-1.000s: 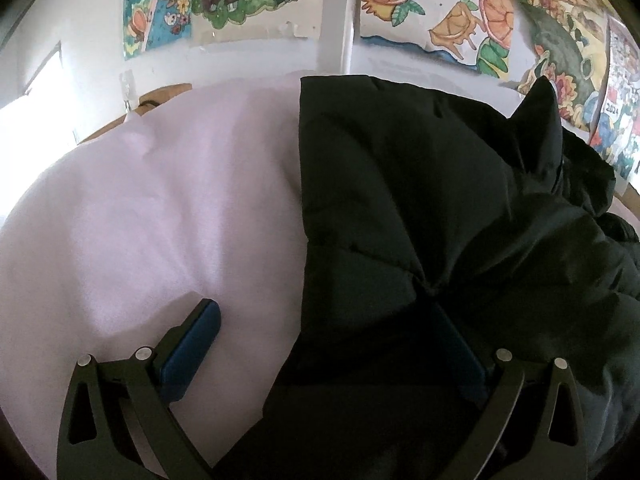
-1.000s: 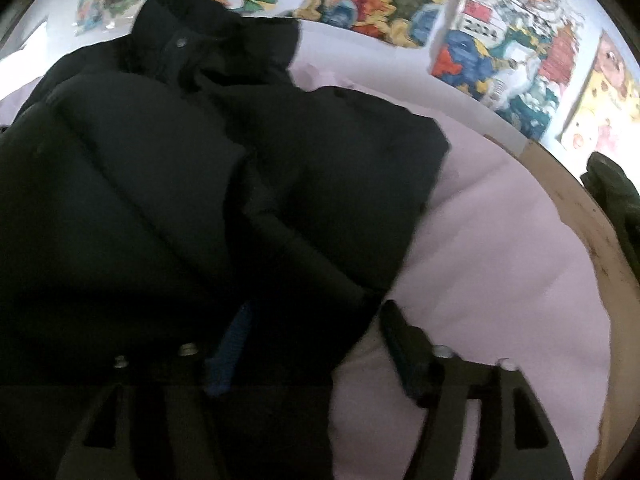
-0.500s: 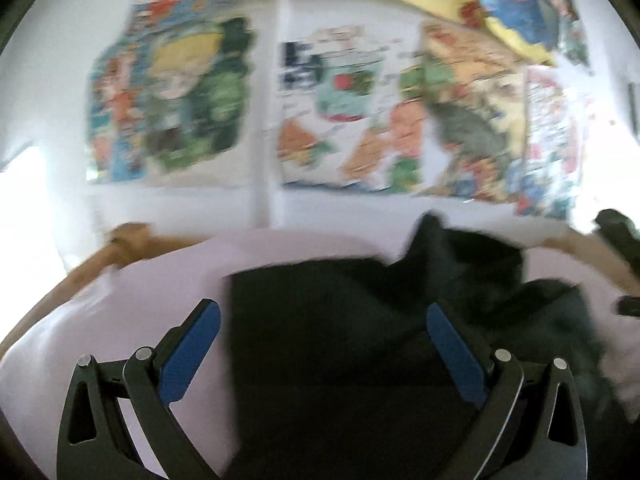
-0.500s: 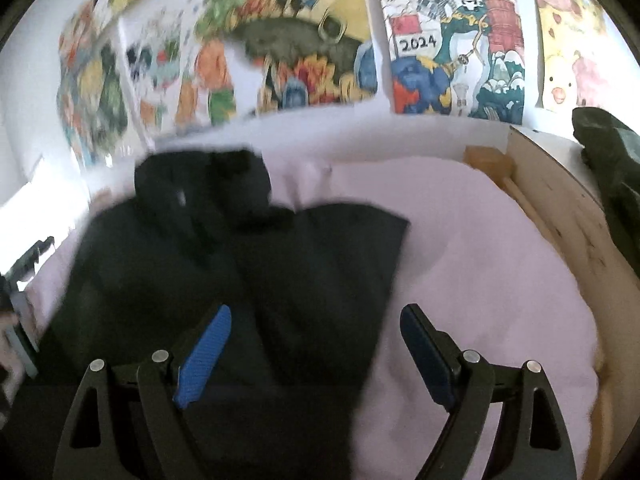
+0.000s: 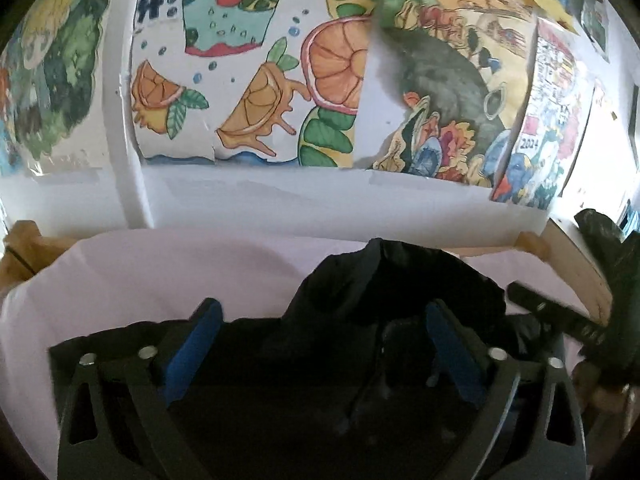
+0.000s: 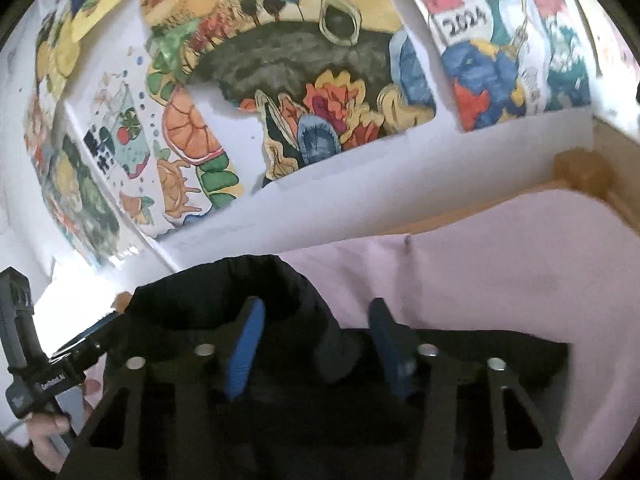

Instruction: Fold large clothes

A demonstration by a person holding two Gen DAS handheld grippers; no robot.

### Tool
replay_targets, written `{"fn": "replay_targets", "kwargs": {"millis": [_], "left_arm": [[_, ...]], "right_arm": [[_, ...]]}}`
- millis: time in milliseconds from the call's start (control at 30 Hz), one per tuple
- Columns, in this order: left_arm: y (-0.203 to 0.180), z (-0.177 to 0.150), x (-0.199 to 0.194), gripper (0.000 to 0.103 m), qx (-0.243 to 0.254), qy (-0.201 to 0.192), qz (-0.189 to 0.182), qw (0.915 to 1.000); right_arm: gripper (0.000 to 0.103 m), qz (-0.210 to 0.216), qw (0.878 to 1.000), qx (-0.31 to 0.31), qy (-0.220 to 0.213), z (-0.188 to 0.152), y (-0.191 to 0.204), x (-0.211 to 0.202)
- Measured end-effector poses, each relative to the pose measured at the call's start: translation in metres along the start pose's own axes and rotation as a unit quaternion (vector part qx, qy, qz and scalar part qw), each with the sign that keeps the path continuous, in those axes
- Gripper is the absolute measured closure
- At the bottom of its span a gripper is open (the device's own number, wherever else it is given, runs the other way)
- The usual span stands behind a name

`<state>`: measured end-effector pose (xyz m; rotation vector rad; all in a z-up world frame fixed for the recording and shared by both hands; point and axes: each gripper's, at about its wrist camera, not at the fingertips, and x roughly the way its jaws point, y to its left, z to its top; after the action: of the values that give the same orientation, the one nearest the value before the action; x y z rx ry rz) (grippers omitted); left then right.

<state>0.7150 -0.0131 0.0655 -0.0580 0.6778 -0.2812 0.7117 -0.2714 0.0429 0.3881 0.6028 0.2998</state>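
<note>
- Your left gripper [image 5: 320,344] is spread wide above the black jacket [image 5: 384,288], gripping nothing.
- Your right gripper [image 6: 316,344] is parted too, empty.
- The jacket lies on the pink sheet [image 6: 500,272], below the painted wall [image 5: 280,80].

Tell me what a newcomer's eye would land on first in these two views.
First, the bright painted posters of orange slices and flowers covering the white wall at the back. Below them, the black puffy jacket lies bunched on the pale pink sheet, straight ahead of both cameras. In the foreground the left hand-held gripper and right hand-held gripper both stand open over the jacket, blue pads apart.
</note>
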Motion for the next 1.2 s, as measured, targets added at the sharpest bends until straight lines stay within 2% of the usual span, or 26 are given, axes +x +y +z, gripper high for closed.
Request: {"fn": "replay_targets", "kwargs": {"millis": [33,67,100,133,167,267,467,567,667,867,1000,1200], "left_arm": [[-0.001,0.000,0.001,0.037,-0.002,-0.002,0.005,1.0000],[0.002,0.000,0.002,0.044,-0.009,0.000,0.007,0.9999],[0.005,0.000,0.003,0.061,-0.015,0.004,0.000,0.9999],[0.006,-0.001,0.002,0.085,-0.018,0.009,-0.006,0.9998],[0.008,-0.001,0.003,0.092,-0.019,0.015,-0.008,0.9997],[0.006,-0.005,-0.012,0.095,-0.016,-0.001,-0.011,0.9998],[0.016,-0.019,-0.082,0.098,-0.028,-0.061,-0.043,0.9968],[0.029,-0.038,-0.108,0.099,-0.032,-0.069,-0.052,0.9957],[0.038,-0.061,-0.118,0.100,-0.051,-0.063,-0.062,0.9948],[0.053,-0.107,-0.114,0.100,-0.061,-0.037,-0.061,0.9955],[0.056,-0.129,-0.093,0.100,-0.035,-0.021,-0.052,0.9978],[0.059,-0.147,-0.071,0.100,-0.031,-0.006,-0.058,0.9978]], "right_arm": [[0.065,-0.011,1.000,-0.012,0.008,-0.003,0.004,0.009],[0.070,-0.018,1.000,-0.020,0.014,-0.005,0.005,0.013],[0.083,-0.016,0.999,-0.024,0.019,-0.008,0.007,0.018],[0.088,-0.008,1.000,-0.022,0.019,-0.011,0.007,0.018],[0.089,-0.003,1.000,-0.020,0.015,-0.013,0.007,0.016],[0.092,0.017,1.000,-0.010,-0.003,-0.017,0.007,-0.004],[0.093,0.039,0.998,-0.038,-0.031,-0.030,0.017,-0.060],[0.094,0.047,0.995,-0.076,-0.039,-0.043,0.027,-0.089],[0.094,0.035,0.989,-0.136,-0.040,-0.068,0.040,-0.104],[0.095,0.009,0.981,-0.194,0.001,-0.105,0.043,-0.098],[0.095,-0.016,0.974,-0.222,0.041,-0.127,0.035,-0.073],[0.095,-0.030,0.969,-0.235,0.070,-0.145,0.025,-0.050]]}}
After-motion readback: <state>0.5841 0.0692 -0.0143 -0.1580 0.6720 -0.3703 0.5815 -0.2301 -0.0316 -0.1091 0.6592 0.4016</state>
